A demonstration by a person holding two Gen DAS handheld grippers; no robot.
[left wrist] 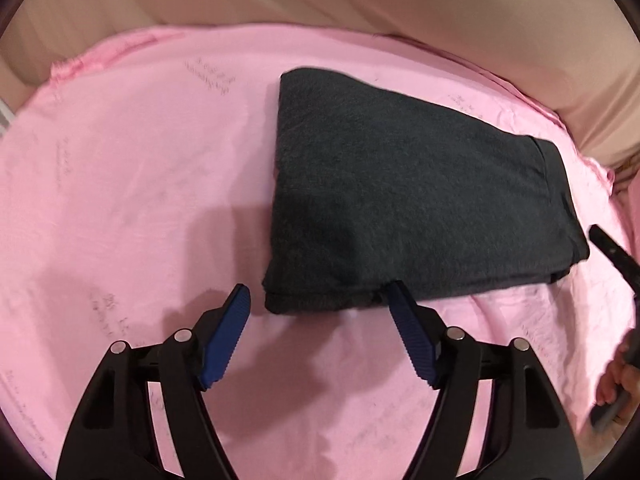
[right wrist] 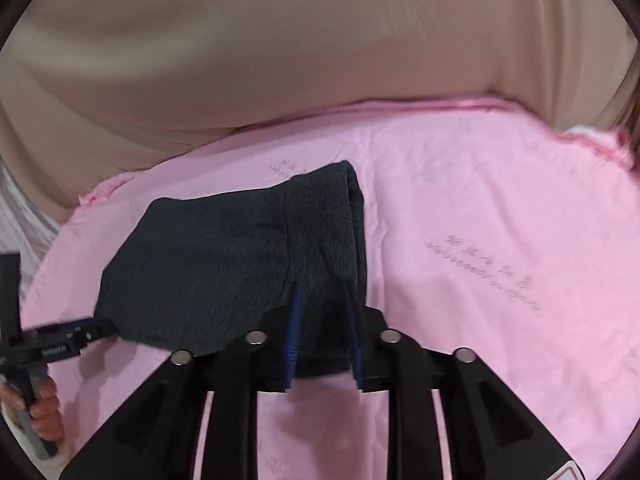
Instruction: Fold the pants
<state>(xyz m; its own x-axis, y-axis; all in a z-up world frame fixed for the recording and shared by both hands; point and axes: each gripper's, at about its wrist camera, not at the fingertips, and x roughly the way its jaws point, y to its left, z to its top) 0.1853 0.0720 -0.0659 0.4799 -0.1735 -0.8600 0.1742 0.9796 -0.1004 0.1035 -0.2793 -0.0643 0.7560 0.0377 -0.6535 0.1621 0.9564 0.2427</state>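
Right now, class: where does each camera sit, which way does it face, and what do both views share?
Left wrist: on the open left tongs, facing the folded dark grey pants; right hand at the edge.
Right wrist: on the right tongs, closed on the pants' corner; left hand in view.
Shared: pants, pink sheet, beige cushion.

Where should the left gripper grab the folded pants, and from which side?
Judging from the left wrist view, take the near edge of the pants, where the folded layers stack thick, coming in low along the pink sheet from the front. The left gripper is open there, one fingertip touching that edge. The right gripper appears to pinch the waistband end.
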